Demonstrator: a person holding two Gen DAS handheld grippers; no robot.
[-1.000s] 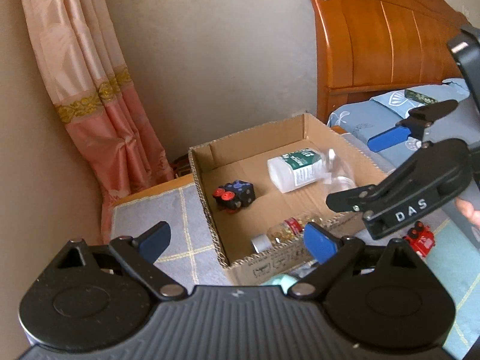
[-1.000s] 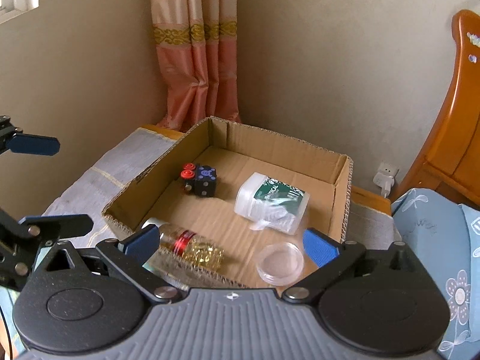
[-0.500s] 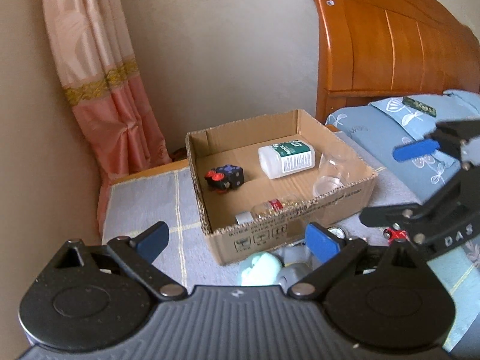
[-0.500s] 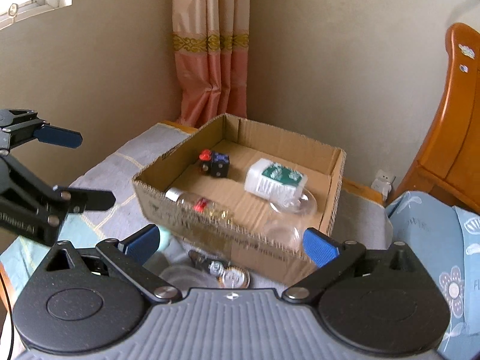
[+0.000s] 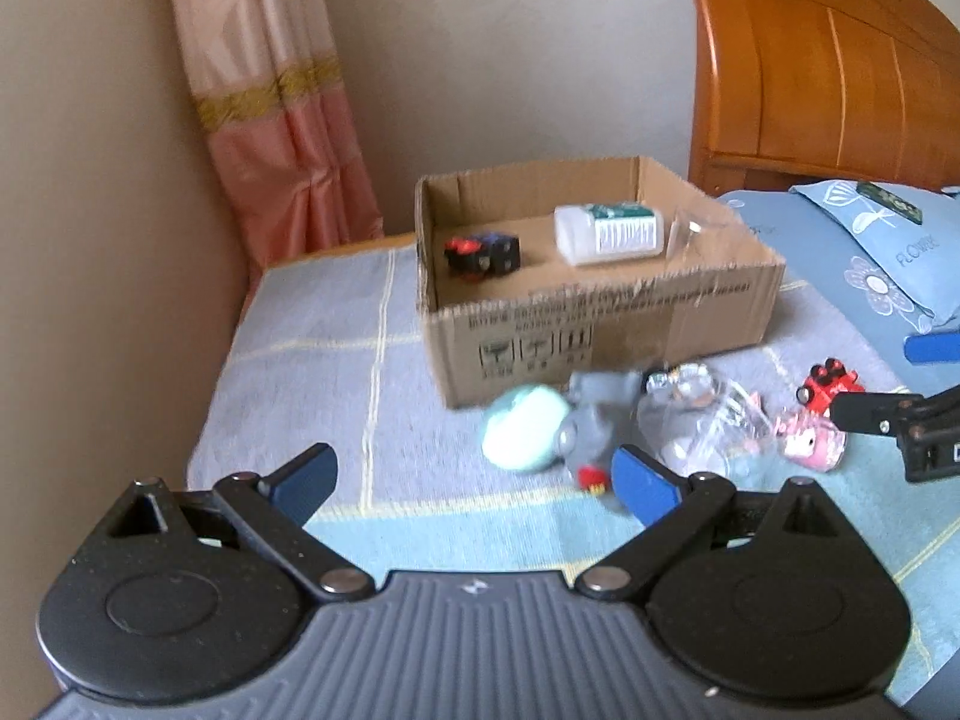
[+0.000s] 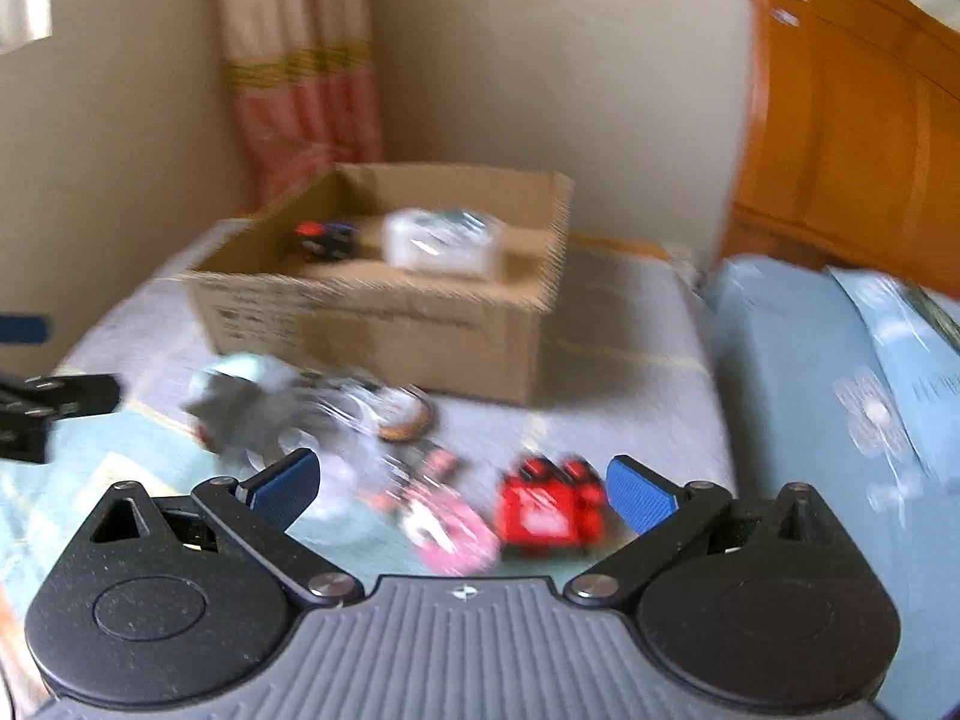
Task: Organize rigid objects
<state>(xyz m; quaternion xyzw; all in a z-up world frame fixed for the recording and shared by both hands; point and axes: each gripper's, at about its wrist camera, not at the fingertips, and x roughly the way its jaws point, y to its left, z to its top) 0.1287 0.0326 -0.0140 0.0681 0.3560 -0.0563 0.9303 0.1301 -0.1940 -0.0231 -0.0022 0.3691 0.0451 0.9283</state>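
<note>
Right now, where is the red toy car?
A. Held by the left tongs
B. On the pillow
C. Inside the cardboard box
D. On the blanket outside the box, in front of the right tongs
D: the red toy car lies on the blanket, outside the cardboard box, just ahead of the open right tongs.

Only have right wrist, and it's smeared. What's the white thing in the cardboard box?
Observer: A white bottle with a green label, lying on its side in the cardboard box.
Operator: Anything to its right? I see nothing there.
Observer: A clear plastic cup, just right of the bottle, near the box's right wall.
Operator: And the pale blob in front of the box?
Observer: A mint-green rounded object on the bed cover, up against a grey toy; the left wrist view is soft there too.
</note>
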